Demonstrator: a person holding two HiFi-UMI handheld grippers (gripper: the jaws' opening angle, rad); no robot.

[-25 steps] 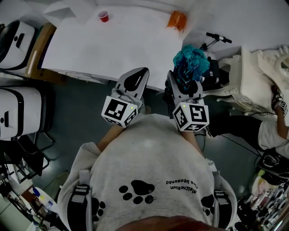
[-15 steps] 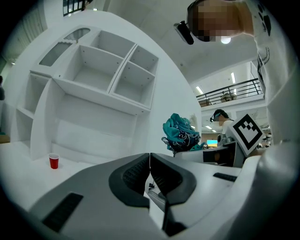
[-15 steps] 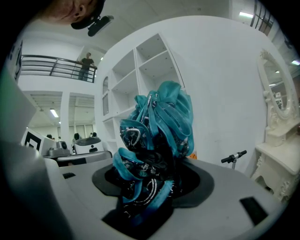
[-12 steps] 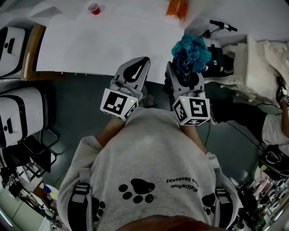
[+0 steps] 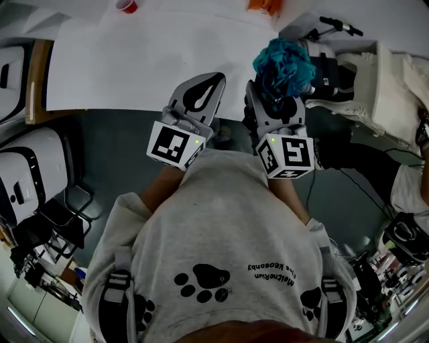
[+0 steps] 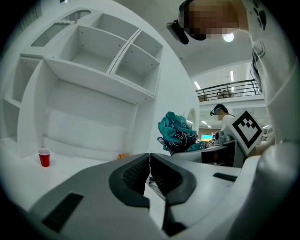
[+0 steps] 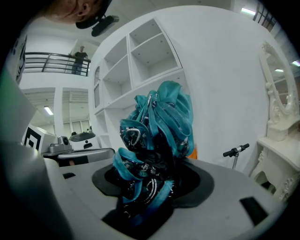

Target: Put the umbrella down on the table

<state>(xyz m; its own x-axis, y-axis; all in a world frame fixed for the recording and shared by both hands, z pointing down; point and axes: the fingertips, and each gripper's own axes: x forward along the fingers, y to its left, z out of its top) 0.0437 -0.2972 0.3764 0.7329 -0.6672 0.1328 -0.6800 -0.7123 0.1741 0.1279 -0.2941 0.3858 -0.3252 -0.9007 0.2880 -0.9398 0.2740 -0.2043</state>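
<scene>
A folded teal umbrella (image 5: pixel 285 65) with dark patterned cloth stands up out of my right gripper (image 5: pixel 267 100), which is shut on it; in the right gripper view the umbrella (image 7: pixel 157 140) fills the space between the jaws. It hangs over the floor just off the near right corner of the white table (image 5: pixel 134 67). My left gripper (image 5: pixel 213 84) is beside it on the left, shut with nothing in it, its tip near the table's front edge. In the left gripper view the jaws (image 6: pixel 149 174) meet and the umbrella (image 6: pixel 177 132) shows to the right.
A red cup (image 5: pixel 126 5) and an orange object (image 5: pixel 263 5) stand at the table's far side. A scooter handlebar (image 5: pixel 340 27) and ornate white furniture (image 5: pixel 382 87) lie right. White shelving (image 6: pixel 93 61) rises behind the table. Chairs (image 5: pixel 27 181) stand left.
Both grippers, with the umbrella, have shifted slightly toward the table; the view has slid so the table's far side and red cup sit higher in the frame. Both grippers stay shut.
</scene>
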